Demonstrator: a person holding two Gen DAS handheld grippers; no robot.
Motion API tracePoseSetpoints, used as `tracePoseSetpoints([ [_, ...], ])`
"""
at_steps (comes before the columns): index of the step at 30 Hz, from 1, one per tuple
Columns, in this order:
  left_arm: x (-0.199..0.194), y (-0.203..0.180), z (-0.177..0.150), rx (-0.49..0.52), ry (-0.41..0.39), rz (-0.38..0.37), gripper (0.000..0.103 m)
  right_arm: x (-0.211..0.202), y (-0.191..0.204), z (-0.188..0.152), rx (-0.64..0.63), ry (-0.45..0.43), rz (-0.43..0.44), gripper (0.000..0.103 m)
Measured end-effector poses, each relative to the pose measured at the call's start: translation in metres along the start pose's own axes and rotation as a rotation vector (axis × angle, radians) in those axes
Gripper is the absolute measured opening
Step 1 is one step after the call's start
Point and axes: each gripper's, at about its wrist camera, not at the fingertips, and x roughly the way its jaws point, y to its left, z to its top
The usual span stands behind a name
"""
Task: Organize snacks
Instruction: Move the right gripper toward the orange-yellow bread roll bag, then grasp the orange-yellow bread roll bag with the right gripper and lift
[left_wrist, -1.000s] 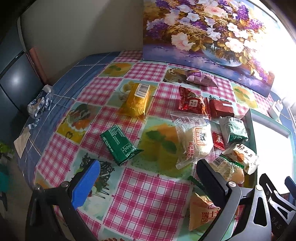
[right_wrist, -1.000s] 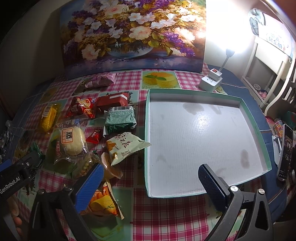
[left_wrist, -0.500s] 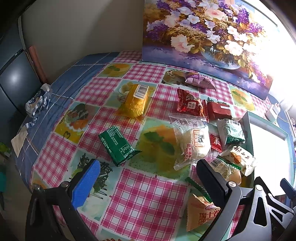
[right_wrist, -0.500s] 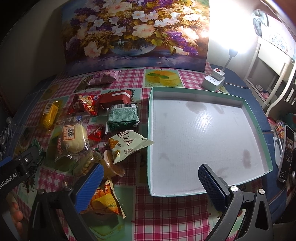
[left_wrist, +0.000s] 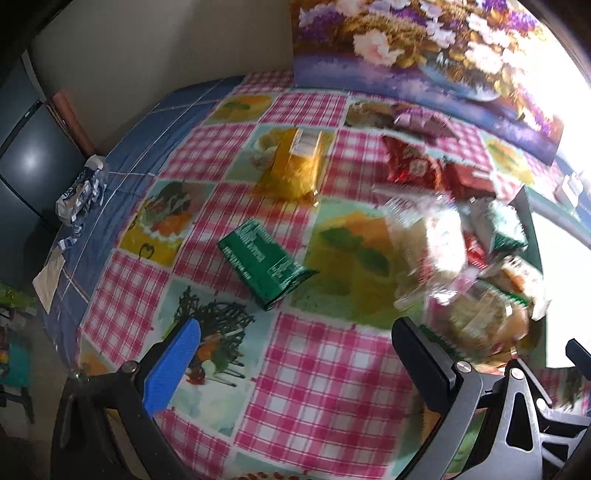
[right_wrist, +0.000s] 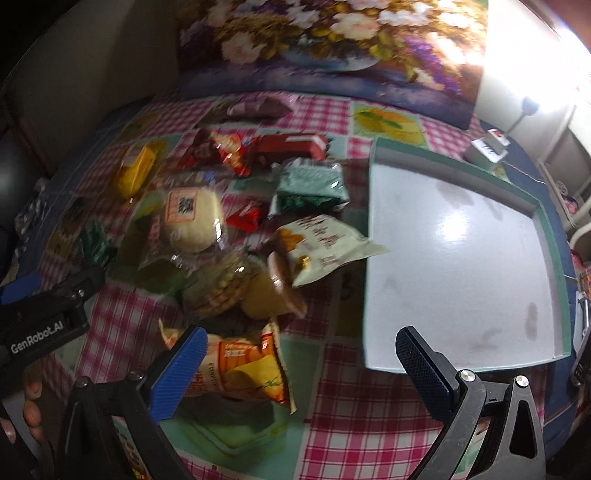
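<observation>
Both grippers, left and right, hover released over checkered tablecloth fronting flower painting.

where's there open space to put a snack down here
The white tray is bare all over, bordered by its green rim and the snack pile to its left. The checked cloth in front of the dark green packet is also free, between the left gripper's fingers. It is crowded from the bun pack to the tray's edge.
</observation>
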Motion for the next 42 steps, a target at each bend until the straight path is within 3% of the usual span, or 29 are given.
tracePoseSetpoints([
  [6,0.009,0.01,-0.003,-0.011,0.031,0.023,0.103,0.015,0.028,-0.003,-0.092,0.071,0.096,0.103],
  [12,0.014,0.011,-0.003,-0.014,0.049,0.016,0.103,0.035,0.042,-0.008,-0.114,0.147,0.109,0.103],
  [15,0.015,0.012,-0.003,-0.022,0.05,0.017,0.103,0.036,0.043,-0.009,-0.104,0.146,0.108,0.102],
  [18,0.015,0.011,-0.002,-0.024,0.048,0.013,0.103,0.035,0.045,-0.009,-0.096,0.143,0.136,0.084],
  [33,0.013,0.013,-0.002,-0.049,0.043,-0.006,0.103,0.021,0.017,-0.005,0.005,0.122,0.153,0.072],
  [39,0.012,0.011,-0.001,-0.056,0.039,-0.016,0.103,0.005,0.005,-0.006,0.062,0.073,0.161,0.071],
  [42,0.013,0.011,0.001,-0.069,0.044,-0.031,0.103,-0.009,-0.005,-0.008,0.107,0.043,0.119,0.071],
])
